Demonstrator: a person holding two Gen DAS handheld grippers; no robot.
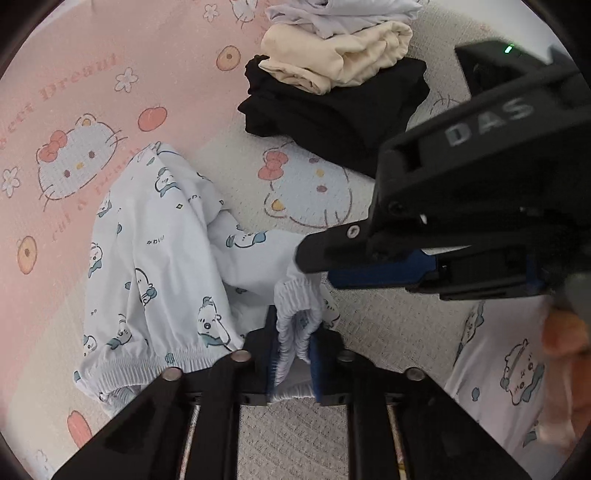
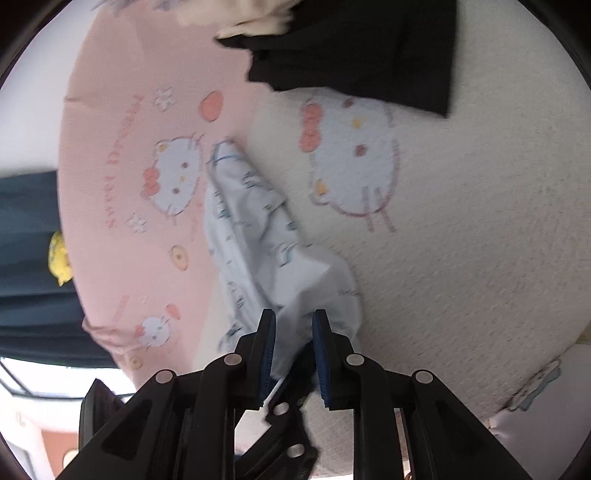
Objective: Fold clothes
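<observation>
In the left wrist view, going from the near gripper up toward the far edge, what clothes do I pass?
Left gripper shut on the printed shorts' waistband → black folded garment → cream folded garment → white garment at the top edge.

Bed cover [image 1: 122,55]: pink and cream quilted fabric printed with white cat faces, red bows, flowers, round fruits and pink lettering.
Colour split: pink on the left half, cream [image 2: 480,258] on the right.
Beyond the bed's left edge: a dark teal surface [image 2: 26,258] carrying a small yellow object [image 2: 59,258].
Light: bright, even daylight; a pale glare past the bed's lower left corner.
</observation>
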